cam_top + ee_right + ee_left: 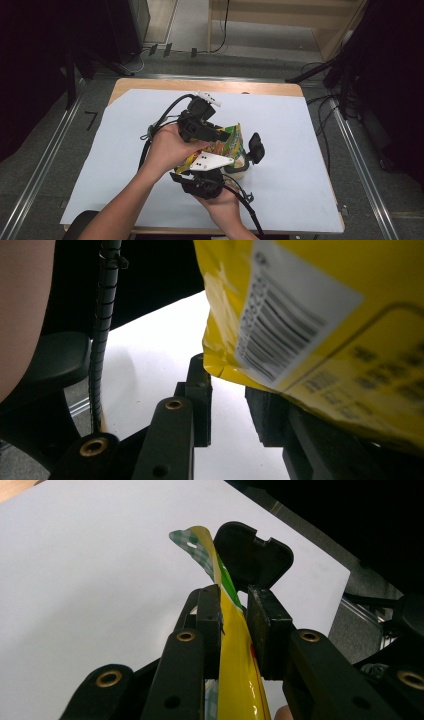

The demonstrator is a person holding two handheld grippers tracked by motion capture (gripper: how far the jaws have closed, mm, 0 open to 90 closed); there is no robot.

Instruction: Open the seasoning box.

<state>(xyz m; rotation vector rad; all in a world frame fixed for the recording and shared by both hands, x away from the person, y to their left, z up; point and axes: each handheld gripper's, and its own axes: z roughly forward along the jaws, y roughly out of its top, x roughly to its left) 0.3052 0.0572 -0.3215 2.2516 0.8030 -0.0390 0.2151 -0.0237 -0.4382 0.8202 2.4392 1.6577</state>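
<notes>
- Yellow packet [231, 142]: held above the white sheet [125, 150], mid-table.
- Left gripper [233, 620]: jaws clamped on the packet's edge.
- Right gripper [227, 405]: jaws apart, packet corner above the gap.

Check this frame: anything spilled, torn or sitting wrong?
No spill or tear visible. One oddity: the yellow snack bag is pinched edge-on in the left tongs, while in the right gripper view its barcode corner hangs over the right tongs, whose jaws stand apart with nothing between them.

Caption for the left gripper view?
Left hand-held gripper clamps the yellow snack bag edge above the white table sheet.
</notes>
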